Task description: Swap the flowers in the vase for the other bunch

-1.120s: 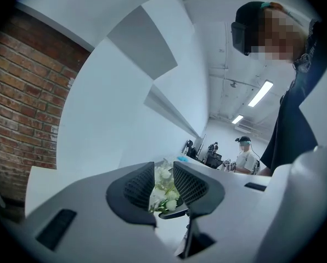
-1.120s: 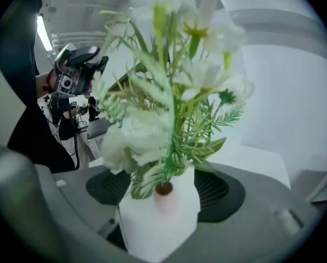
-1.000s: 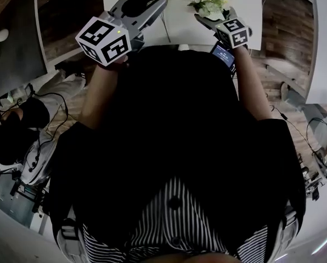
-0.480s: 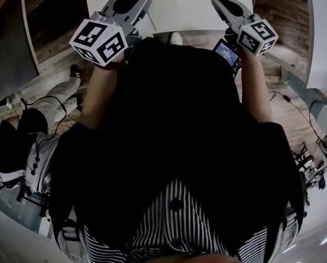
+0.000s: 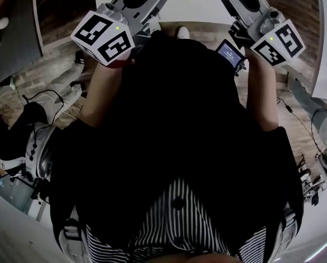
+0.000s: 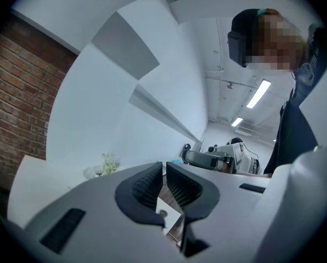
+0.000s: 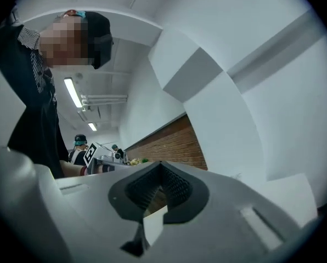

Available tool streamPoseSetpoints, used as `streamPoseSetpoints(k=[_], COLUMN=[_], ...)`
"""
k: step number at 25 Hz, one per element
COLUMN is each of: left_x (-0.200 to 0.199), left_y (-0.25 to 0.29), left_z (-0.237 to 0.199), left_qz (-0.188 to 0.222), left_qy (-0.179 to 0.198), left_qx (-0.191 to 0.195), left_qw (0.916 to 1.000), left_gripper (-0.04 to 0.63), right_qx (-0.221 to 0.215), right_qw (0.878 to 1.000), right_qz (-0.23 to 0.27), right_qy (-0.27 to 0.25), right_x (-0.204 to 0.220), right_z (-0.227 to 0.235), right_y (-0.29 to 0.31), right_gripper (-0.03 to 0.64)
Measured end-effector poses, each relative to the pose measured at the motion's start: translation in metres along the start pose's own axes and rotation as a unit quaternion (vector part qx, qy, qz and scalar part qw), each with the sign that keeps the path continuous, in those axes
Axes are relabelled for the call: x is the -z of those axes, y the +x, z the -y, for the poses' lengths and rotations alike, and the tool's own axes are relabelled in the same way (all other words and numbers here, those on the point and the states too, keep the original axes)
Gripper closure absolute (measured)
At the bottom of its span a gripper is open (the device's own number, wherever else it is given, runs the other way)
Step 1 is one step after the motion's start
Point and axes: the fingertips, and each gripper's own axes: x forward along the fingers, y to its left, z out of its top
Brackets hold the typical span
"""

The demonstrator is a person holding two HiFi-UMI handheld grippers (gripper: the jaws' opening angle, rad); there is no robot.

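One white table (image 5: 196, 4) bears flowers (image 6: 110, 162); wooden floor (image 5: 298, 4) below, brick wall (image 6: 18, 108) beyond.

A smooth, matt grey plastic shell is seen on the left gripper (image 6: 163, 173) and on the right gripper (image 7: 161, 170). Inside the jaws, the pads (image 6: 144, 186) are faced with a black, rubber-like material, dull in finish and moulded in fine ribs. Each marker cube (image 5: 102, 37) is covered with flat white panels printed with matt black squares. A small screen (image 5: 230, 54) beside the right gripper is finished in glossy glass or plastic. The desk (image 5: 193, 4) is surfaced in plain, smooth white. The floor (image 5: 303, 141) is laid with brown wood planks. A brick wall (image 6: 15, 114) is left rough and red-brown. The person's dark top (image 5: 174, 119) is made of matt cloth, and striped cloth (image 5: 174, 229) is seen below it.
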Motion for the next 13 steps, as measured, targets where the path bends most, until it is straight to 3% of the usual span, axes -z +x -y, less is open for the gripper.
streamPoseSetpoints(k=[6,9,13], left_x=[0.02,0.029,0.037], left_y=[-0.081,-0.113,-0.146], left_z=[-0.03,-0.032,-0.021], left_qz=[-0.007,0.011,0.024], left_qy=[-0.033,-0.063,-0.057], left_qx=[-0.072,-0.094,-0.102], left_qw=[0.9968,0.9935,0.9929], left_gripper=[0.568,0.568,0.568], right_qx=[-0.066,-0.09,-0.106], right_qw=[0.992,0.99,0.989], right_qz=[-0.1,-0.104,-0.1], right_qy=[-0.026,-0.005,0.01], right_x=[0.083,0.1,0.103], right_z=[-0.059,-0.092,-0.133], right_y=[0.085,0.105,0.115], right_gripper=[0.615,0.615,0.615])
